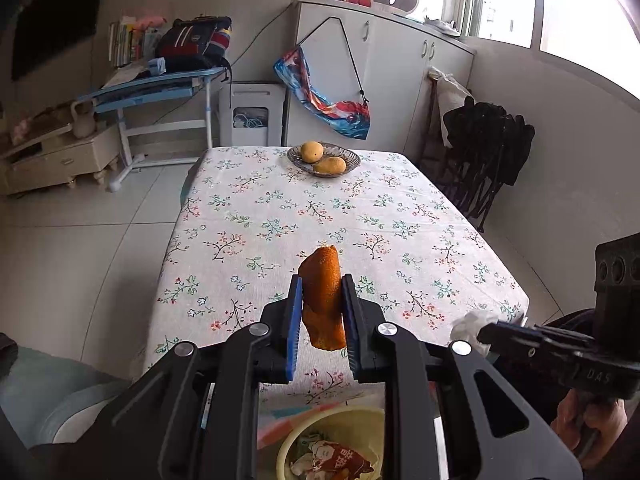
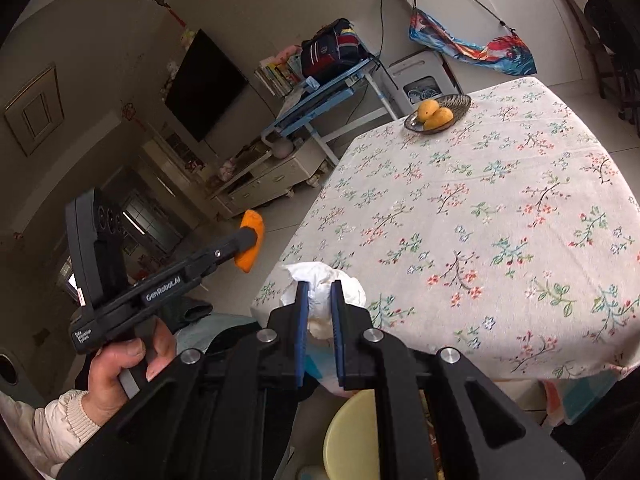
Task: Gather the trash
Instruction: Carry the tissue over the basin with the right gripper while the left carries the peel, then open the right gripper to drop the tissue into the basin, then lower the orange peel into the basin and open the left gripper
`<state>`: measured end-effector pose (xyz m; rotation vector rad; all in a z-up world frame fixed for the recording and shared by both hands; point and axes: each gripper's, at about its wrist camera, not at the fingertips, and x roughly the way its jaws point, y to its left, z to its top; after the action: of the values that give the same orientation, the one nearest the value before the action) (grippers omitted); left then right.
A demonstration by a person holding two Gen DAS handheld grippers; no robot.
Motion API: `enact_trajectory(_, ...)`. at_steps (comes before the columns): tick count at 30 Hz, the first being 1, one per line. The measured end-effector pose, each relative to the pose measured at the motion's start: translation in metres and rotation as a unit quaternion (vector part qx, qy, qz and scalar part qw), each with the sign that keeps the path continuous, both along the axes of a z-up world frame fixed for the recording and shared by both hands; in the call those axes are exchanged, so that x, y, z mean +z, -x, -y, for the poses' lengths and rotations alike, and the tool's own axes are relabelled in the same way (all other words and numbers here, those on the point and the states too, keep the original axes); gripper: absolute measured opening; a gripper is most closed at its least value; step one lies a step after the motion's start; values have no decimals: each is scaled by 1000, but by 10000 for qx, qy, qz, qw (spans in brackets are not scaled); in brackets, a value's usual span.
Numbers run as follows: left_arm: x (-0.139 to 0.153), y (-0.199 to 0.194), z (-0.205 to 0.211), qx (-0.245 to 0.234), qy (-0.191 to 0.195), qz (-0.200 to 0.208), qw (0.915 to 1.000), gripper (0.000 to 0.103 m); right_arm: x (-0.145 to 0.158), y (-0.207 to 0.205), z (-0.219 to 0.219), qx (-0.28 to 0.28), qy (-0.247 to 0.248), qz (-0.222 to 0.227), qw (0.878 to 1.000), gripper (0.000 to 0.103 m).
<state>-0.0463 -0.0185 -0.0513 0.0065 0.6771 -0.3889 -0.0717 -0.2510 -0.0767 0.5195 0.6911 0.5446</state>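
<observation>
The left hand-held gripper [image 1: 322, 300] is clamping a curled piece of orange fruit peel [image 1: 323, 300] between its blue-padded fingers, the peel's long axis running roughly upright, sticking out above and below the pads. The right hand-held gripper [image 2: 319, 312] is squeezing a crumpled white paper tissue [image 2: 320, 280] — its jaws are drawn together on the wad, which is bulging out around them.

Both pieces of trash are hanging in the air at the near edge of the counter with the floral tablecloth [image 1: 320, 208], clear of its surface. The round pale-yellow plastic bin [image 1: 352, 416], already holding a red-printed wrapper and paper scraps, is sitting on the floor just past that edge, low in both wrist views and partly hidden by the gripper bodies.

The relation that matters — the bin is lying below and slightly behind each load. In the left view its mouth is showing almost straight beneath the peel, so the left hand looks the nearer; the right one seems to be standing over the rim's side.

A dark glass dish with two yellow mangoes [image 1: 323, 158] is sitting at the counter's far end, well apart.
</observation>
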Motion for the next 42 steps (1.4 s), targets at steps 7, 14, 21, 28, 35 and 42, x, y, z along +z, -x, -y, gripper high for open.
enact_trajectory(7, 1, 11, -8, 25, 24, 20, 10000, 19, -21, 10, -41, 764, 476, -456, 9949, 13)
enact_trajectory(14, 7, 21, -14, 37, 54, 81, 9999, 19, -38, 23, -62, 1159, 784, -856, 9865, 19)
enact_trajectory(21, 8, 29, -20, 36, 72, 81, 9999, 19, -40, 36, -63, 1041, 953, -841, 9864, 44)
enact_trajectory(28, 4, 45, -20, -87, -17, 28, 10000, 19, -32, 33, -38, 202, 747, -643, 9949, 61)
enact_trajectory(35, -24, 68, -4, -616, -244, -484, 9966, 19, -26, 38, 0, -737, 310, -578, 9951, 67)
enact_trajectory(42, -68, 85, 19, -1159, -685, -1227, 9833, 19, -27, 42, 13, -1100, 128, -581, 9921, 70)
